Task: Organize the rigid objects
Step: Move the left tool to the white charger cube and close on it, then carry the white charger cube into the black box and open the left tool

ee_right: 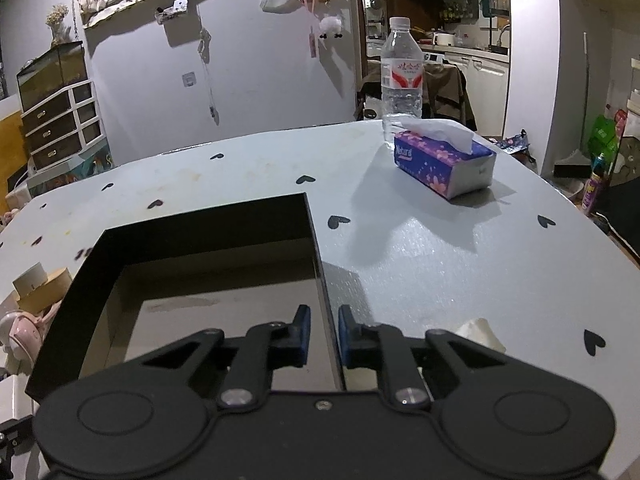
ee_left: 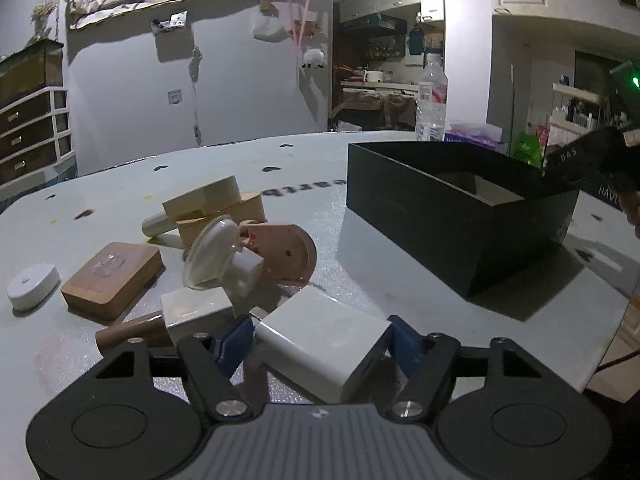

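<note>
Left wrist view: left gripper (ee_left: 323,344) fingers clasp the white charger (ee_left: 320,344); right gripper (ee_right: 324,334) fingers pinch the black box (ee_right: 200,220) wall.

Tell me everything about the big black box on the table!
The black box is a rectangular, open-topped box with no lid on it, and looks like stiff matte cardboard. Its walls are black outside and brownish inside, and it looks empty. It sits flat on the pale heart-patterned table, right of the pile of small things. The right tongs straddle its right wall, one blue finger inside and one outside, seemingly clamping it.
</note>
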A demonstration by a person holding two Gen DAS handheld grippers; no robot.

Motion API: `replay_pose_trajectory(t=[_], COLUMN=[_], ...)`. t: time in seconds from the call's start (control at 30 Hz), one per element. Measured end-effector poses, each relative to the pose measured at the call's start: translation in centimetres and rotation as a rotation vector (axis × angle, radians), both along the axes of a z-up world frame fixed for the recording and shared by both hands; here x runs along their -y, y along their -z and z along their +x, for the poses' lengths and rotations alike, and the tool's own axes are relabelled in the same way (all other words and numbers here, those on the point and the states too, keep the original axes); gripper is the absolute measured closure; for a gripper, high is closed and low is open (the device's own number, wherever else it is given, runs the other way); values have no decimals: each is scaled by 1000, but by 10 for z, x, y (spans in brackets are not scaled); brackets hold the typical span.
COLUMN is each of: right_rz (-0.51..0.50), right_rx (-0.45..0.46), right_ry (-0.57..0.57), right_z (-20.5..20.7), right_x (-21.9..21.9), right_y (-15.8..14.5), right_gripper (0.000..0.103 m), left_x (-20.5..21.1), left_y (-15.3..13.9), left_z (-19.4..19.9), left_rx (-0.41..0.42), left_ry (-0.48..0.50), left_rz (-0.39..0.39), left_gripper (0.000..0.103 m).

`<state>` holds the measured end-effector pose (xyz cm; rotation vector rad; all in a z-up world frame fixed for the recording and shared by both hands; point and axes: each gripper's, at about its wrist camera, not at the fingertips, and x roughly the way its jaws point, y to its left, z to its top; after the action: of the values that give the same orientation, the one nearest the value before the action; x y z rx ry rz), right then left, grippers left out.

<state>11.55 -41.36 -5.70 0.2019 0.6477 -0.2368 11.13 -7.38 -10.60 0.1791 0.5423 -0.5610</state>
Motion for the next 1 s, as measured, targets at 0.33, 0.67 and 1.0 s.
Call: replay_pose_trajectory(t=[0.33,0.67,1.0], right_rz=[8,-27,-14], right_rx=[-11,-25,-34], right_ry=[12,-15,-41], right_z=[-2,-5,-3], right_x=[3,-4,-1], right_y=[-1,-3,-6], right_gripper=[96,98,98], left_x=[2,15,87], left_y=[-9,-54,-86], left_z=[-6,3,41], left_rx=[-33,35,-21], left_ry=[-43,-60,57], left_rz=[12,-36,-112], left_gripper=[31,31,31])
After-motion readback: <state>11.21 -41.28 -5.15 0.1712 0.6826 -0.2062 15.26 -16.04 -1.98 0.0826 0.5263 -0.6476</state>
